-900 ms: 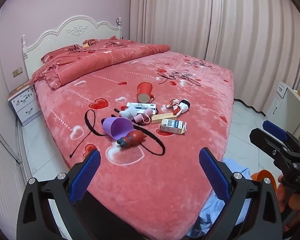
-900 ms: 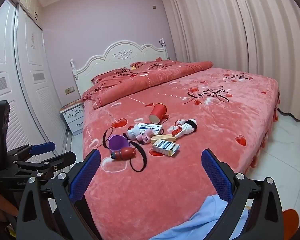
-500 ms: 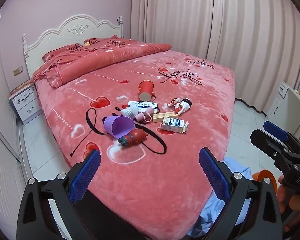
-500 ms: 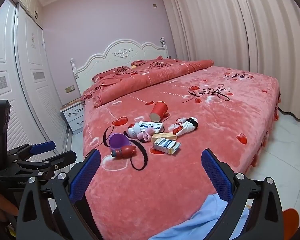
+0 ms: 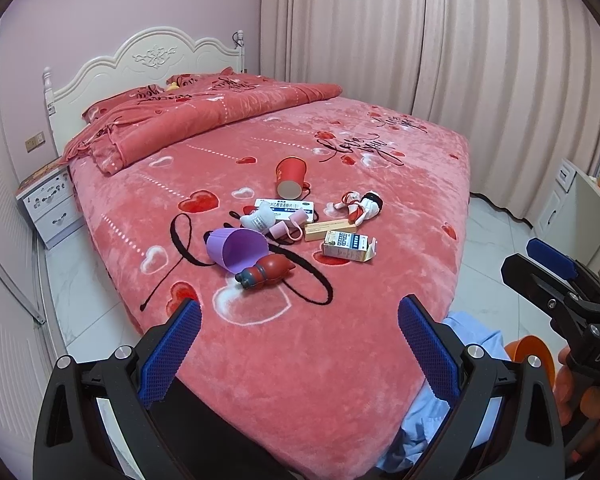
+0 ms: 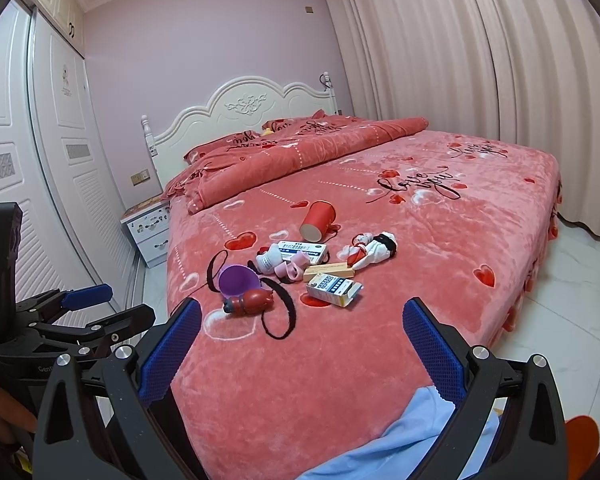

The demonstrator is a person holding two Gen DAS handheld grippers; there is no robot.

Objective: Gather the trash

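Clutter lies in the middle of the pink bed [image 5: 260, 360]: a red paper cup [image 5: 290, 176] on its side, a purple cup [image 5: 236, 249], a dark red bottle-shaped toy [image 5: 265, 272], a white-blue medicine box [image 5: 286, 209], an open small carton [image 5: 346, 245], a tan box [image 5: 330, 229], pink and white socks [image 5: 358, 206], and a black cord [image 5: 300, 280]. The same heap shows in the right wrist view, with the carton [image 6: 332, 288] nearest. My left gripper [image 5: 300, 354] is open and empty short of the heap. My right gripper [image 6: 302, 354] is open and empty too.
A folded quilt [image 5: 204, 120] and white headboard [image 5: 148, 56] are at the far end. A nightstand [image 5: 50, 208] stands left of the bed, wardrobe doors [image 6: 24, 160] beyond. Curtains [image 5: 440, 60] hang behind. A white desk [image 5: 576, 208] is at right. Light blue cloth [image 6: 400, 440] and an orange object [image 5: 528, 354] are near the bed's foot.
Both views have shifted slightly; the heap sits a little lower and nearer in frame. Both grippers stay open and empty.
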